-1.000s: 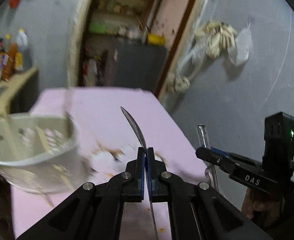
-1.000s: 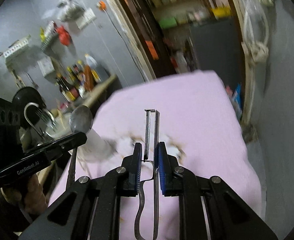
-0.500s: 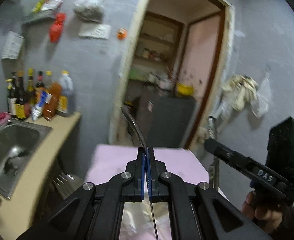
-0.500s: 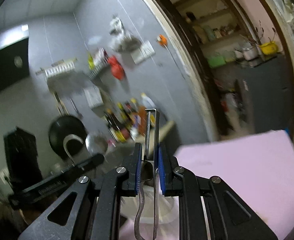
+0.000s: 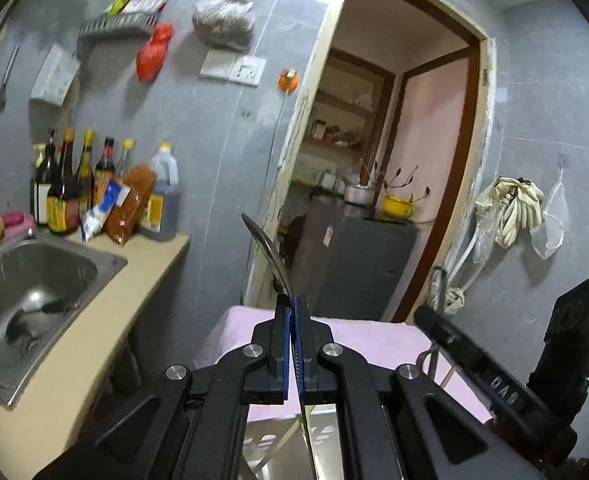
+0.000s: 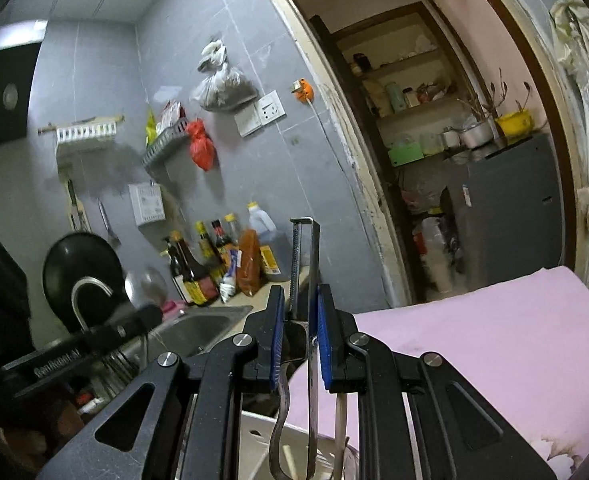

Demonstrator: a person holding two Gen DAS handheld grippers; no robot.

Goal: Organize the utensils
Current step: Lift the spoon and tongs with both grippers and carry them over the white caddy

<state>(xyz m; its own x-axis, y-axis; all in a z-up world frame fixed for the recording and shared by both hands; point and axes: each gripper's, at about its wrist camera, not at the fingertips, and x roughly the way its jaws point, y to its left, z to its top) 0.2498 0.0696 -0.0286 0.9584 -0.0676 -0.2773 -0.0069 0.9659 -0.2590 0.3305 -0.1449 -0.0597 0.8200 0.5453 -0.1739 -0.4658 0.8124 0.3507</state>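
Spoon, seen from the left wrist: thin, stiff, slick steel, best pinched at its flat neck; the left gripper is clamped there, bowl raised above the pink table. From the right wrist, the peeler, light and rigid, sits clamped in the narrowly parted right gripper.

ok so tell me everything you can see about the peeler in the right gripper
The peeler is a slim, bare-metal tool: a rectangular frame at the top with a toothed blade strip down its left side and a plain bar on the right. Below the grip it narrows into a curved wire-loop handle. It stands nearly upright, head up, clamped between the blue pads of the right gripper, which alone touches it. It hangs in the air in front of the counter and sink, above a white basket.
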